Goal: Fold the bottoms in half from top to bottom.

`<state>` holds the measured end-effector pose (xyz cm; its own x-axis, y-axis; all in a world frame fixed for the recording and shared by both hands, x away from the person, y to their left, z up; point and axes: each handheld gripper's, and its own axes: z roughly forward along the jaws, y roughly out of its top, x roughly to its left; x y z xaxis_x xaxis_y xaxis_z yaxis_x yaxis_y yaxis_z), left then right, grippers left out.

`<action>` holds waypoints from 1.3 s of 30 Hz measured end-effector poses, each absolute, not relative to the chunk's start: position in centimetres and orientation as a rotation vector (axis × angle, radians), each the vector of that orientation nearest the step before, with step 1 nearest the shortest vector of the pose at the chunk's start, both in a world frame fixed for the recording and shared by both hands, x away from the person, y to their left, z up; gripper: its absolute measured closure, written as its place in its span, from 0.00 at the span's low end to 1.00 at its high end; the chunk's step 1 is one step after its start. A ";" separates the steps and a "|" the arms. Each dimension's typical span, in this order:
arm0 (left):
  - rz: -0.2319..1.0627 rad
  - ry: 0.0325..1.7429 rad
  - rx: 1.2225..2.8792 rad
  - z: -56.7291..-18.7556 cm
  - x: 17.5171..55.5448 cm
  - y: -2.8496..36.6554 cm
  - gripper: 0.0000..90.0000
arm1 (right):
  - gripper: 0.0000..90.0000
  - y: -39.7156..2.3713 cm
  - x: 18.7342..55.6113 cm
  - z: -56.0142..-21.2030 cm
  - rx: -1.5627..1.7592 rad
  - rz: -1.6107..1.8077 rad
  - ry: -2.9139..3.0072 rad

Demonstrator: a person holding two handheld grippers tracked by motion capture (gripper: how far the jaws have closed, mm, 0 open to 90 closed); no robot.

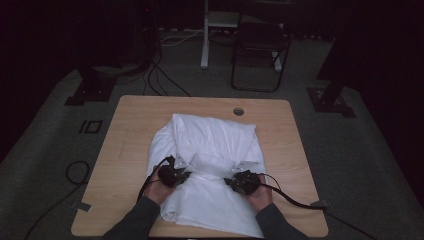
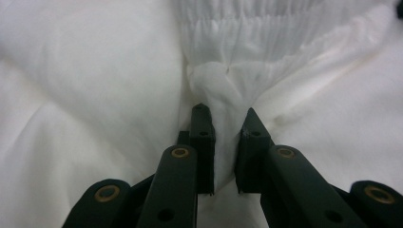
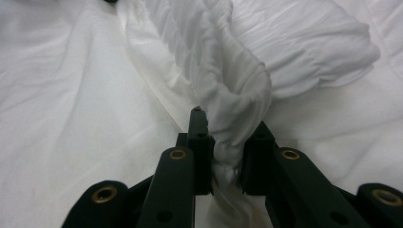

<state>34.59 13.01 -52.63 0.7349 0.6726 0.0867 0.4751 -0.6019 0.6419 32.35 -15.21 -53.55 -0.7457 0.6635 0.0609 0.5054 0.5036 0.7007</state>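
Right now both pairs of jaws are clenched on cloth. Our left gripper [image 2: 223,121] pinches a bunched fold of the white garment [image 1: 210,150], just below its gathered elastic band [image 2: 247,28]. Our right gripper [image 3: 225,126] squeezes a thick twist of that same band [image 3: 228,71] between narrowly parted pads. From the high view the two grippers sit side by side at the near middle of the garment, left [image 1: 176,167] and right [image 1: 239,176], each at one end of the ruched strip. The garment lies crumpled on the wooden table [image 1: 130,130], spread over its centre. We judge we are mid-fold, carrying the waistband end. Next we should lay it down evenly, keeping both ends level.
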 end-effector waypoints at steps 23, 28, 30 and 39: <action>0.385 1.086 2.217 -51.7 42.0 11.6 0.92 | 0.87 -14.6 42.5 -52.9 1.167 1.005 2.414; 0.379 0.972 2.049 -46.9 39.8 12.6 0.93 | 0.87 -16.1 40.9 -48.3 1.068 1.163 2.316; 0.404 0.911 2.007 -45.0 38.5 12.7 0.93 | 0.87 -16.8 39.9 -46.0 1.016 1.214 2.276; 0.329 0.923 2.129 -49.0 36.7 12.5 0.91 | 0.86 -17.1 36.1 -48.5 0.943 1.127 2.397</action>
